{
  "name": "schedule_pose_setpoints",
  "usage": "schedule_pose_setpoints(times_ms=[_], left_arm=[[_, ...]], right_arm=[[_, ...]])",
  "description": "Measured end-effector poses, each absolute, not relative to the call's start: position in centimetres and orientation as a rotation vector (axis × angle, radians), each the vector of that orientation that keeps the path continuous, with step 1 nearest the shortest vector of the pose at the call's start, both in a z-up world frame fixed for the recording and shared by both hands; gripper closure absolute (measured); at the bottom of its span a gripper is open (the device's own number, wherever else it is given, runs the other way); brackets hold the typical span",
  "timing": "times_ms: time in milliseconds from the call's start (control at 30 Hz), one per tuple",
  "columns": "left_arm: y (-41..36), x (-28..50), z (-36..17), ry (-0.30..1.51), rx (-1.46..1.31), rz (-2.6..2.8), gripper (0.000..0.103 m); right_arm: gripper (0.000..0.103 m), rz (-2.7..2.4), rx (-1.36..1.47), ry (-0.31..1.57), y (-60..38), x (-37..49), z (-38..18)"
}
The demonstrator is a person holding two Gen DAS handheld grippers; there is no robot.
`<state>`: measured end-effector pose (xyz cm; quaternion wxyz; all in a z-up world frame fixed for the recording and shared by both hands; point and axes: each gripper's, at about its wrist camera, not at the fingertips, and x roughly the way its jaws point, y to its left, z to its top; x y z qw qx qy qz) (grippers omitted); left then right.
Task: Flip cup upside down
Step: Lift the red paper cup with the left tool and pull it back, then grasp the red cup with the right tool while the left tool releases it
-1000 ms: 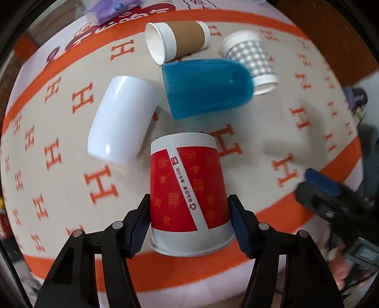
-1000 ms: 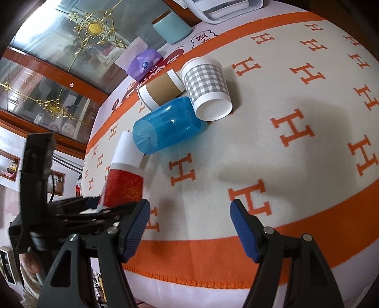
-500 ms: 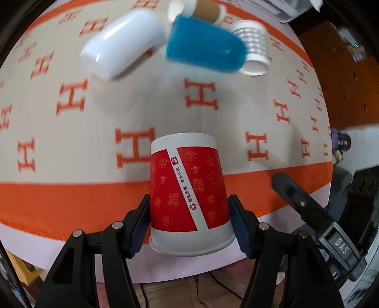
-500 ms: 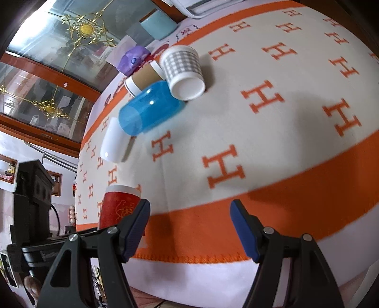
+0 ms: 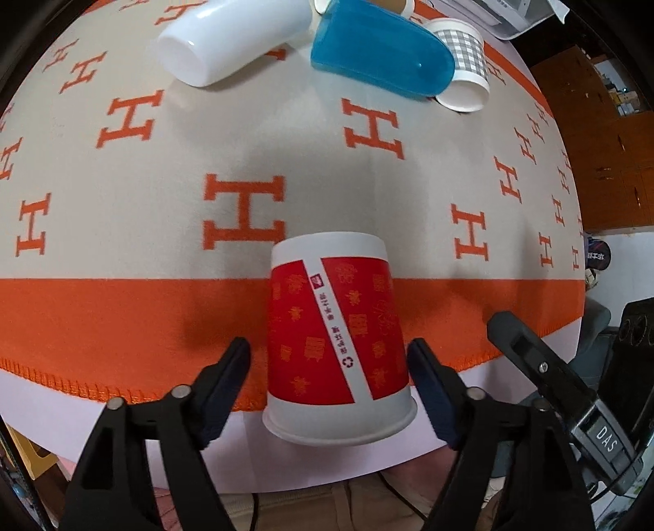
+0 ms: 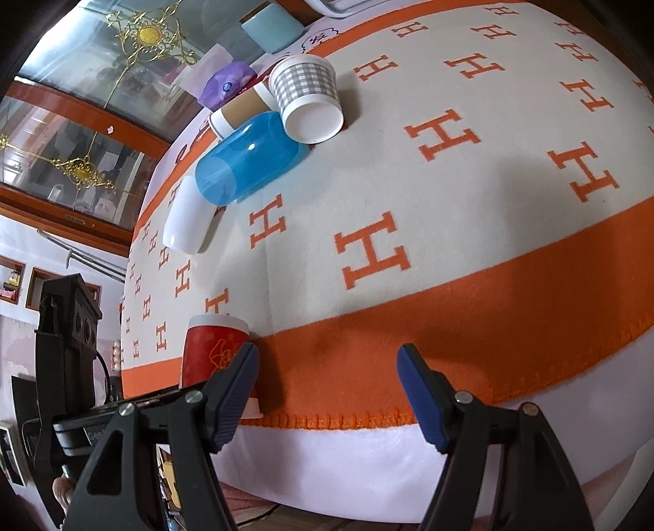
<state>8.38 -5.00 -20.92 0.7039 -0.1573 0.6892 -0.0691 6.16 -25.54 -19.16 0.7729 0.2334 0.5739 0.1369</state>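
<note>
A red and white paper cup (image 5: 335,335) stands upside down, wide rim down, on the orange border of the cloth near the table's front edge. My left gripper (image 5: 329,359) is open around it, with a gap between each finger and the cup. The cup also shows in the right wrist view (image 6: 212,347), at the left, partly behind my finger. My right gripper (image 6: 327,388) is open and empty, over the front edge of the table.
Several cups lie on their sides at the far end: a white one (image 5: 229,36), a blue one (image 5: 380,53), a grey checked one (image 5: 466,77) and a brown one (image 6: 241,110). The cloth (image 5: 163,184) has orange H marks. A purple pack (image 6: 227,83) lies behind.
My left gripper carried the red cup back to the front edge and opened; the cup now stands free. The right gripper stayed open and shifted slightly.
</note>
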Motion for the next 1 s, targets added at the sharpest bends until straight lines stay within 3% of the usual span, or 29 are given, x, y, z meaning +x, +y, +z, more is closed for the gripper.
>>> schedule_pose_setpoints(times_ms=[600,1000], left_arm=[[-1.1,6.3,-15.4,1.453,-0.311,-0.233,0.023],[3.5,4.1,-12.1,1.188,-0.164,-0.157,0.023]], right_arm=[[0.033,0.357,0.464,1.251,-23.9,5.9,-17.1],[0.033,0.481,0.421,1.349,-19.1,7.0,-16.6]])
